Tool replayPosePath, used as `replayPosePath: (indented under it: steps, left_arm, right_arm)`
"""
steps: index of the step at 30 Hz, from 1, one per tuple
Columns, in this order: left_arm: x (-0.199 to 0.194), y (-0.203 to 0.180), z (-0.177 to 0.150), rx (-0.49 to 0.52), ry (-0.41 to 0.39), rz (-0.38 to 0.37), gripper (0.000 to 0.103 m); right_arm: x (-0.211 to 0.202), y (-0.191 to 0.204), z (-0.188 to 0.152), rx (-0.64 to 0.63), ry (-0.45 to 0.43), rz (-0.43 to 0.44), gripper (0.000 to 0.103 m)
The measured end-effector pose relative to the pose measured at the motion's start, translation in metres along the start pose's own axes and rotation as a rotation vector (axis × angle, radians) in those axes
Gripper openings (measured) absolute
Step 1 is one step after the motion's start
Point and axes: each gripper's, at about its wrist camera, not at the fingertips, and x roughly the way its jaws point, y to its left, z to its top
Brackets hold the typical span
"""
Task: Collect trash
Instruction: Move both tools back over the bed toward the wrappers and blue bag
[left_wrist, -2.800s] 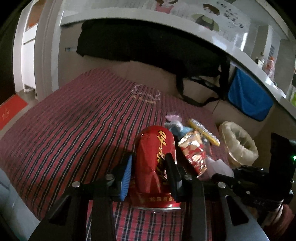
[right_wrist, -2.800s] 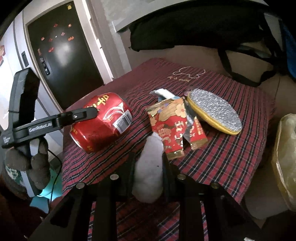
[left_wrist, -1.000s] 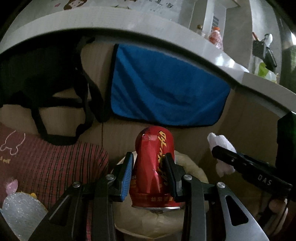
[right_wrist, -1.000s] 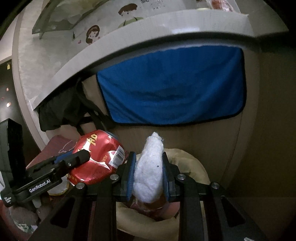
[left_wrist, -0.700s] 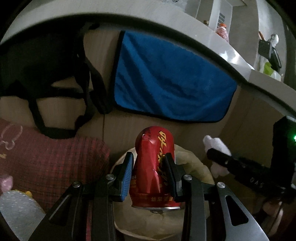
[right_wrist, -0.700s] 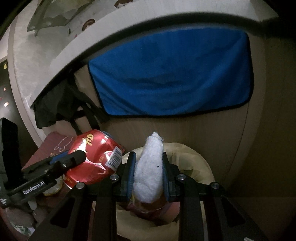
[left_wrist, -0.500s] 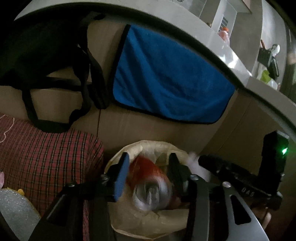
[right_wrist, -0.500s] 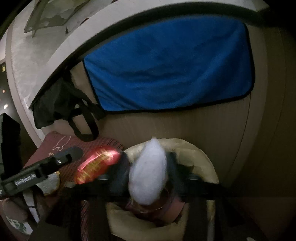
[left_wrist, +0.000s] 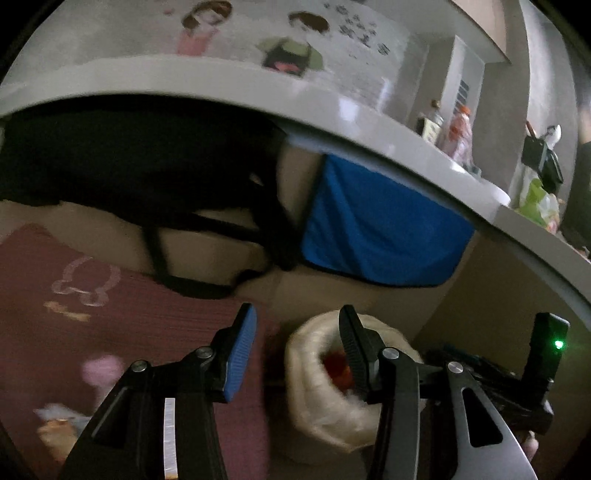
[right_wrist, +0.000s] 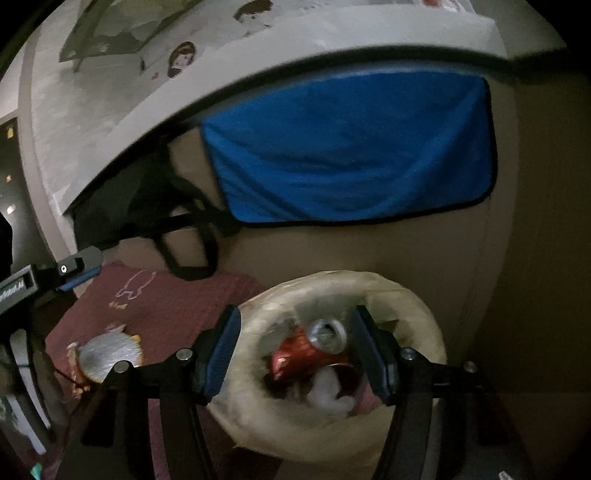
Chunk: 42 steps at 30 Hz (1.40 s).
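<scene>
The bin, lined with a cream bag (right_wrist: 406, 295), stands beside the red cloth. A red can (right_wrist: 306, 354) and a white tissue wad (right_wrist: 328, 395) lie inside it. Over the bin's mouth my right gripper (right_wrist: 297, 350) hangs open, with nothing between its pads. My left gripper (left_wrist: 297, 347) is open and empty too. It sits left of the bin (left_wrist: 314, 369), above the cloth's edge, and its tip (right_wrist: 79, 267) shows at the far left of the right wrist view. A silver-and-gold wrapper (right_wrist: 110, 354) and blurred pink scraps (left_wrist: 99, 369) lie on the cloth.
A blue towel (right_wrist: 351, 155) and a black bag with straps (left_wrist: 147, 166) hang from the counter edge above. The red cloth-covered surface (left_wrist: 129, 306) lies left of the bin. A beige panel wall (right_wrist: 517, 240) stands close behind and to the right of the bin.
Both grippers opened. The red can and the tissue dropped into the bin. My left gripper then swung left and up, away from the bin's mouth.
</scene>
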Motion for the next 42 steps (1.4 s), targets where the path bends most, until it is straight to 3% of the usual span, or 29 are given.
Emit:
replayPosePath:
  steps: [10, 15, 25, 31, 37, 39, 42]
  left_arm:
    - [-0.117, 0.066, -0.012, 0.017, -0.063, 0.153, 0.048]
    - [-0.156, 0.104, -0.028, 0.009, -0.064, 0.236, 0.048]
    - [-0.222, 0.203, -0.050, -0.114, -0.077, 0.468, 0.048]
    - [-0.259, 0.233, -0.047, -0.129, -0.100, 0.552, 0.049]
    - [-0.279, 0.251, -0.044, -0.166, -0.112, 0.572, 0.049]
    - [-0.275, 0.257, -0.049, -0.205, -0.111, 0.527, 0.049]
    - [-0.253, 0.257, -0.060, -0.230, -0.084, 0.449, 0.050]
  right_arm:
    - [-0.041, 0.089, -0.016, -0.063, -0.032, 0.114, 0.060]
    - [-0.045, 0.132, -0.029, -0.102, -0.002, 0.195, 0.062]
    - [-0.004, 0.212, -0.059, -0.219, 0.137, 0.307, 0.062]
    - [0.019, 0.256, -0.067, -0.279, 0.188, 0.367, 0.062]
    - [0.046, 0.309, -0.075, -0.385, 0.237, 0.438, 0.062]
    - [0.059, 0.322, -0.082, -0.422, 0.289, 0.462, 0.057]
    - [0.074, 0.325, -0.091, -0.454, 0.310, 0.408, 0.056]
